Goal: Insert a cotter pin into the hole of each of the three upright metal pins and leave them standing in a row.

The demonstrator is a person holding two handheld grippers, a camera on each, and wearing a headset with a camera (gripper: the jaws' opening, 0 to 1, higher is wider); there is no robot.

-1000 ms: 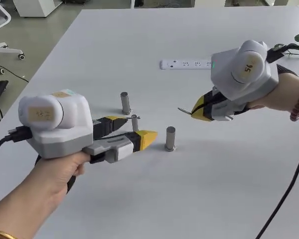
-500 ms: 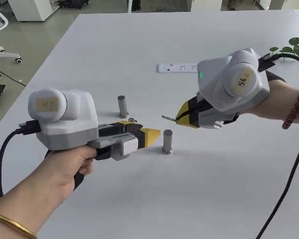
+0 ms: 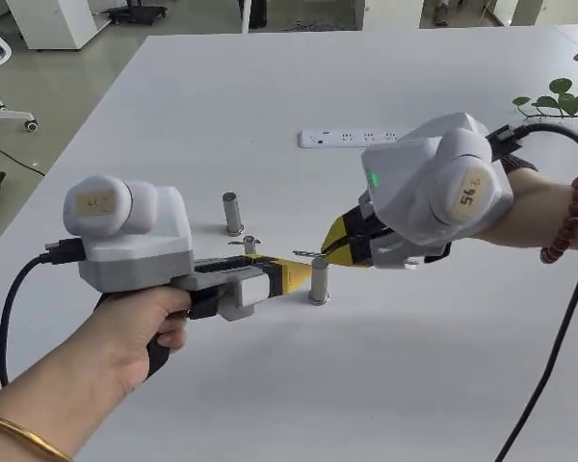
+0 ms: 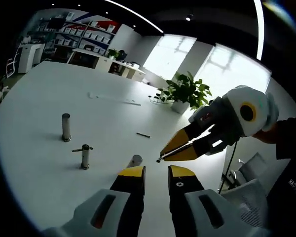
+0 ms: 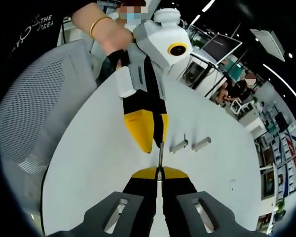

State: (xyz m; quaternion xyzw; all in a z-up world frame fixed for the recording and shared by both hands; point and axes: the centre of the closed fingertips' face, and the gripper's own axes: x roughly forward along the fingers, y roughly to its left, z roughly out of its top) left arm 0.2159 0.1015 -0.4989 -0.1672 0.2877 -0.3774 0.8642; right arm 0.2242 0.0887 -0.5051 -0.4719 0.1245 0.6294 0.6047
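Three upright metal pins stand on the white table. The far pin [image 3: 232, 213] is bare, and the middle pin [image 3: 250, 245] has a cotter pin through its top. The near pin [image 3: 319, 280] stands just off the tips of my left gripper [image 3: 287, 271], which is open with nothing between its jaws [image 4: 157, 173]. My right gripper [image 3: 332, 245] is shut on a thin cotter pin [image 3: 308, 254] that points at the near pin's top. In the right gripper view the cotter pin [image 5: 159, 155] sticks out of the shut right gripper [image 5: 159, 173] toward the left gripper [image 5: 143, 116].
A white power strip [image 3: 356, 138] lies at the back of the table. A potted plant [image 3: 557, 94] stands at the far right. A loose cotter pin [image 4: 143, 135] lies on the table beyond the pins. A black cable [image 3: 559, 346] trails off my right hand.
My right gripper has come left and down with the cotter pin, close to the near pin's top. The left gripper's jaws have narrowed and moved up beside that pin.
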